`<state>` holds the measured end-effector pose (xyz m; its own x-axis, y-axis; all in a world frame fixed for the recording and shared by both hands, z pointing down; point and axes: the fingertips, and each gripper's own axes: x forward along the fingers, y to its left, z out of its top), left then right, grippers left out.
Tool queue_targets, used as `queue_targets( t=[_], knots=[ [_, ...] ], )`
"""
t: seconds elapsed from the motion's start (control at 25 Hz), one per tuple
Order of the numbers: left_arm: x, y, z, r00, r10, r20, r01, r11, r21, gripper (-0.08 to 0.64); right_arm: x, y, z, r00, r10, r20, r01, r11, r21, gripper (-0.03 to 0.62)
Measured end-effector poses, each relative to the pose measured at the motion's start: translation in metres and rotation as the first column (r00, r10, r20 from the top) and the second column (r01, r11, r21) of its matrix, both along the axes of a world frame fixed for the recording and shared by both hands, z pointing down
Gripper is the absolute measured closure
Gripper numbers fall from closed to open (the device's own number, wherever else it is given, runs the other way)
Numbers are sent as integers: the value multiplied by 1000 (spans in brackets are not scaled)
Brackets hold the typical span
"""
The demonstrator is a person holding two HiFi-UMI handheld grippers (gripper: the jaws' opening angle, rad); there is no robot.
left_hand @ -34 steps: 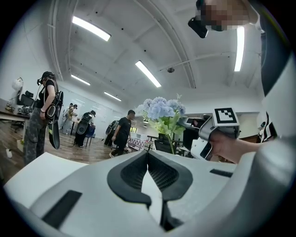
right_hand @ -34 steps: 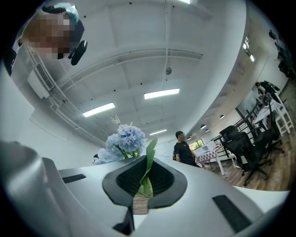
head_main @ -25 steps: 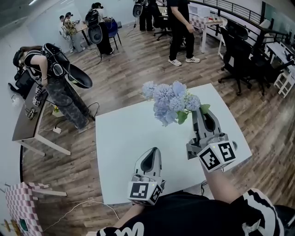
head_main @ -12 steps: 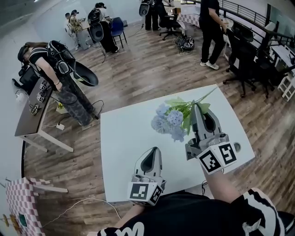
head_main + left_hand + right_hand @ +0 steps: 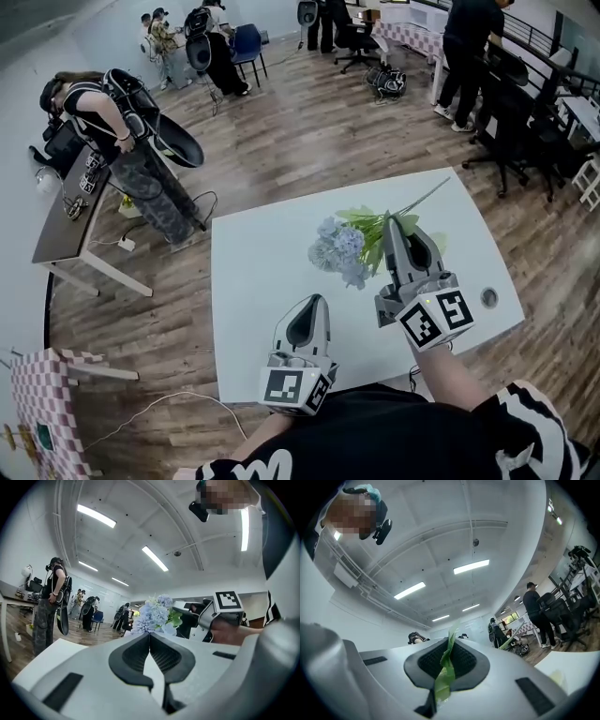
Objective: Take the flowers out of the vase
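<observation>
Flowers [image 5: 345, 246] lie sideways, low above the bench [image 5: 253, 281], a green leaf [image 5: 445, 667] clamped in the closed right claw [image 5: 394, 230]. Left claw [image 5: 312, 305] is closed and empty. No vase is in view. Removal is judged done; only setting the flowers down remains.

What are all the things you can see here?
flowers: one bunch, pale blue with green leaves, over the table.
table: one, white, under the flowers.
desk: one, grey, far left.
office chairs: several, black, far right.
people: several, dark clothes, on the wooden floor behind.
right tongs: one, grey, shut on the flowers' green leaf.
left tongs: one, grey, shut and empty, over the table's near edge.
</observation>
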<state>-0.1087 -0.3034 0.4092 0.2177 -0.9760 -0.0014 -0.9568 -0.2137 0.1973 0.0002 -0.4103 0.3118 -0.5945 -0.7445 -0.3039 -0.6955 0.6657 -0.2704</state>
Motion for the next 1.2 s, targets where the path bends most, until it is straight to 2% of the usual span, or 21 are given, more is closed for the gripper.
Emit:
queue_targets(
  t=[0.28,0.8,1.2],
  knots=[
    [-15,5,1,1000,-12,8,12,1000,2,552,-40,7,30,997,-60,-54,58,998,-34,574],
    [-45,2,7,999,-34,13,34,999,5,552,-85,11,90,986,-151,-64,138,977,-164,574],
    [-51,-2,21,1000,5,0,-5,1000,-15,552,-97,8,135,983,-153,-101,125,962,-244,574]
  ],
)
